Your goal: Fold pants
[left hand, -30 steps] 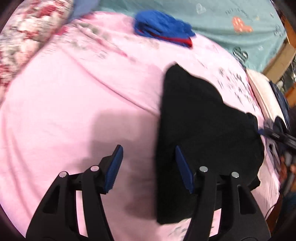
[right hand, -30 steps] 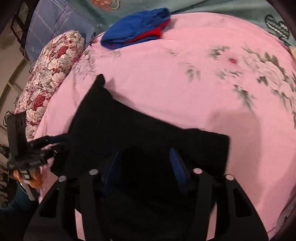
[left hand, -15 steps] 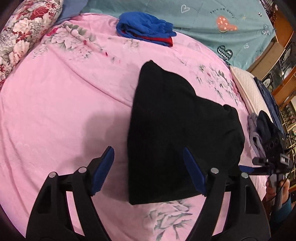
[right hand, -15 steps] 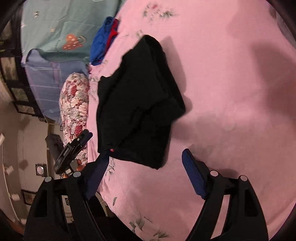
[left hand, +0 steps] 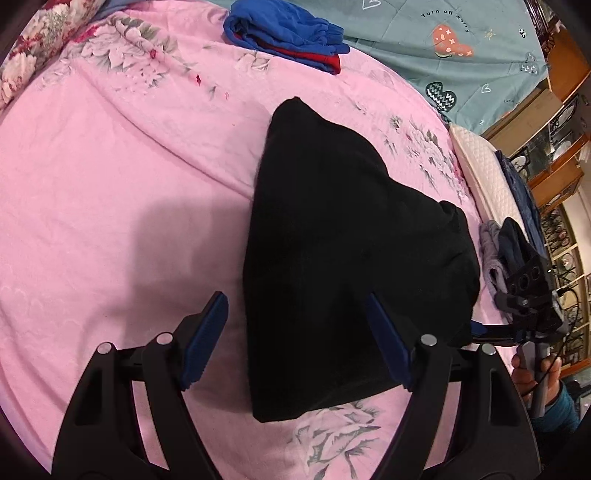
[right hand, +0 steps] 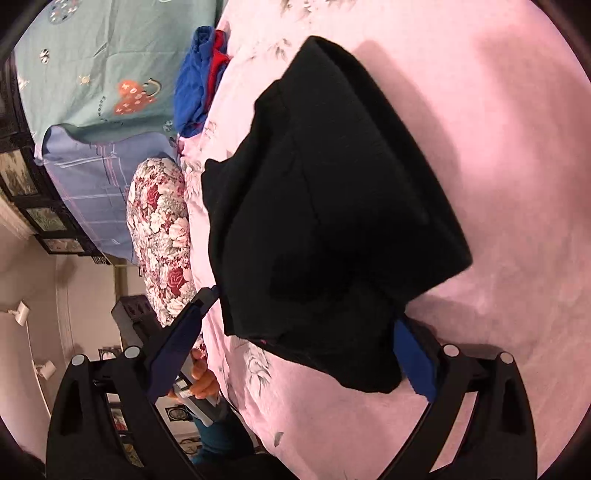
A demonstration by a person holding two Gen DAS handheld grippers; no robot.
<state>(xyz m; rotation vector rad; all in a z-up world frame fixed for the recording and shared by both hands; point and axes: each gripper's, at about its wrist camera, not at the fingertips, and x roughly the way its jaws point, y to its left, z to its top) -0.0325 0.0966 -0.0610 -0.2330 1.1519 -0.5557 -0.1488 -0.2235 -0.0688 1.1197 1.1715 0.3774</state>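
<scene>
The black pants [left hand: 340,236] lie folded in a thick bundle on the pink floral bedsheet [left hand: 110,177]. They also show in the right wrist view [right hand: 325,206]. My left gripper [left hand: 295,339] is open and empty, its blue pads straddling the near left edge of the bundle. My right gripper [right hand: 295,350] is open and empty, wide apart over the near end of the bundle, rolled on its side. The right gripper also shows at the bundle's right side in the left wrist view [left hand: 524,314].
A folded blue and red garment [left hand: 284,33] lies at the far edge of the sheet. A teal blanket [left hand: 443,48] lies behind it. A floral pillow [right hand: 162,236] is at one side. More dark clothes [left hand: 506,243] sit at the right.
Both grippers have opened wider and pulled back from the pants, which now lie released on the bed. The right gripper has rolled onto its side.
</scene>
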